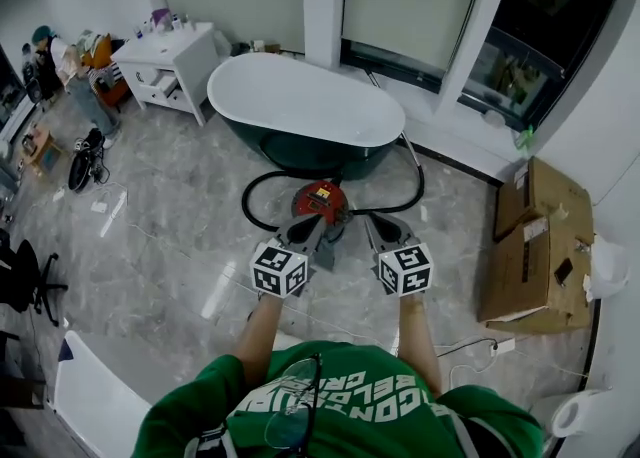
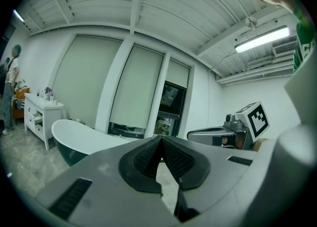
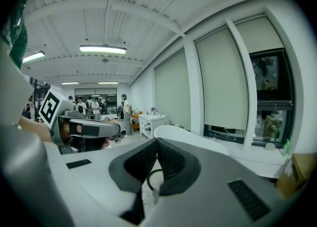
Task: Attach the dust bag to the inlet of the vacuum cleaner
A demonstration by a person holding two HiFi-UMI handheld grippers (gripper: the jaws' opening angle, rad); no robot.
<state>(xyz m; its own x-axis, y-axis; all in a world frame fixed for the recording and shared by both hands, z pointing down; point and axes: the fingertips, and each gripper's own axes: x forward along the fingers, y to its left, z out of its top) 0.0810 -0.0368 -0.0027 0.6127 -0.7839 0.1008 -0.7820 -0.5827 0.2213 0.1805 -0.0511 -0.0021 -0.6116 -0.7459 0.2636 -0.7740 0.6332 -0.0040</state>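
Nine items, largest first.

1. floor: grey marble-look tile, whole rm.
2. bathtub: freestanding oval, white inside, dark green outside. Stood before the blind-covered windows, centre of head view.
3. wearer's green shirt: white lettering, bottom edge of head view. Bare forearms reached fwd to both grippers.
4. cardboard boxes: brown, flaps part open, on the floor at right by the wall, well apart from the bathtub.
5. cabinet: white, w/ drawers, one part open, small bottles on top. Stood just left of the bathtub. A person in a green cap stood beyond it.
6. vacuum cleaner: round body, red top, on the floor just in front of the bathtub, near its middle. In head view it lay directly beyond both grippers' tips, which hid its near side.
7. hose: black, thin, looped on the floor out to both sides of the vacuum cleaner.
8. left gripper: grey, marker cube at rear, held above the floor. Ribbed black pads met at the tips, nothing btwn them.
9. right gripper: same build, level w/ the left gripper, near it but apart. Pads pressed together, nothing gripped.
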